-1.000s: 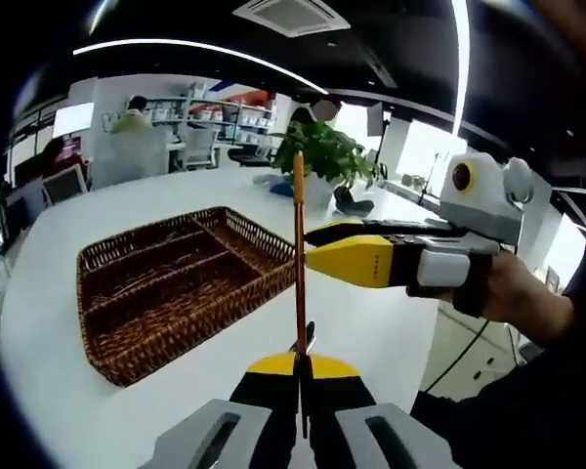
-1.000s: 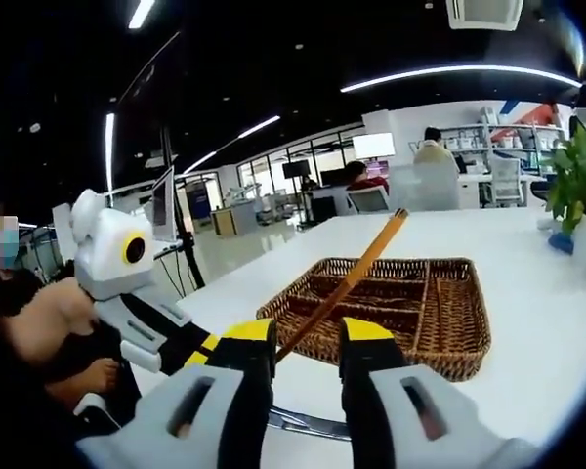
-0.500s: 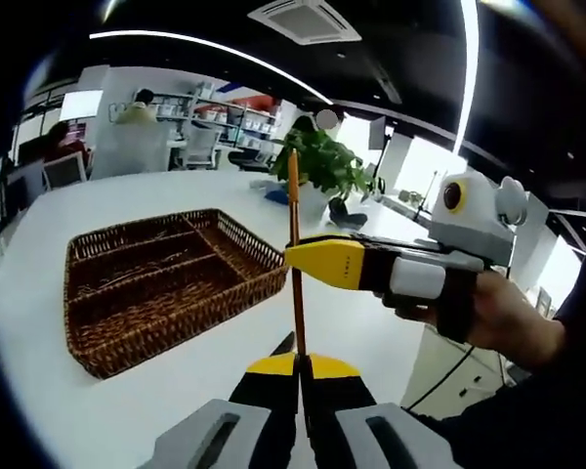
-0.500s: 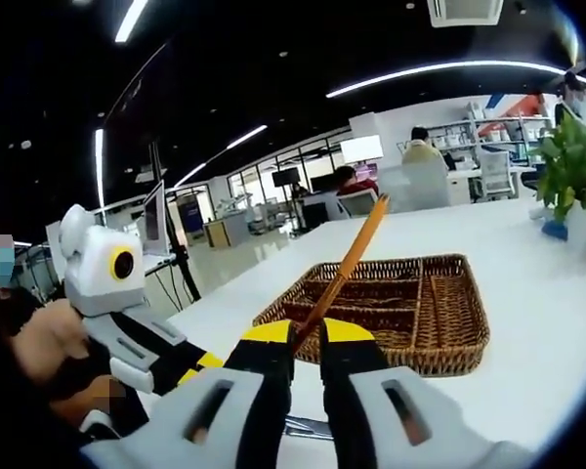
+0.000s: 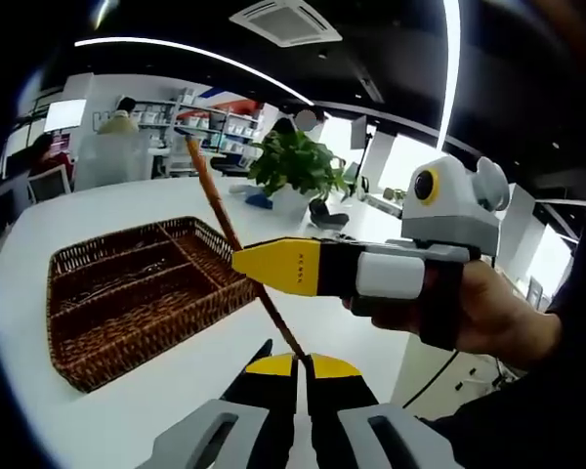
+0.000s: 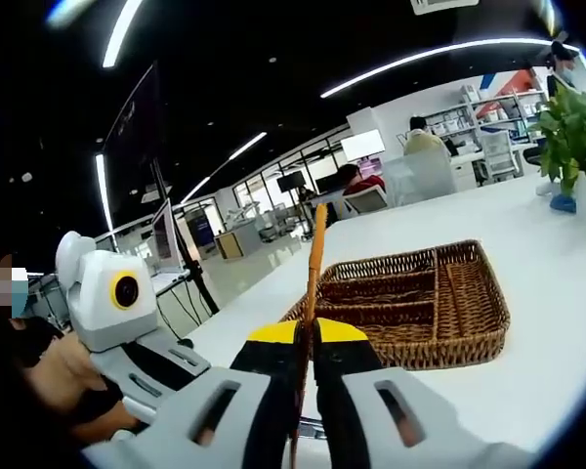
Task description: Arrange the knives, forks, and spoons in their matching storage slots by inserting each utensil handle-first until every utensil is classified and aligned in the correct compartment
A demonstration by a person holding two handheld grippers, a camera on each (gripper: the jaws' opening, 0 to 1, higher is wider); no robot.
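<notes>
Left gripper view: left gripper (image 5: 300, 363) jaws clenched on the lower end of an orange-handled utensil (image 5: 220, 210), which leans to upper left. Right gripper (image 5: 273, 266) crosses from right, clamped on the handle mid-length. Wicker tray (image 5: 127, 293) at left; bare white table (image 5: 176, 391) around it. Half a second ago the handle stood upright.

Right gripper view: right gripper (image 6: 307, 337) jaws squeezed on the handle (image 6: 314, 264), gap gone since earlier. Tray (image 6: 469, 322) at right, clear table beyond.
</notes>
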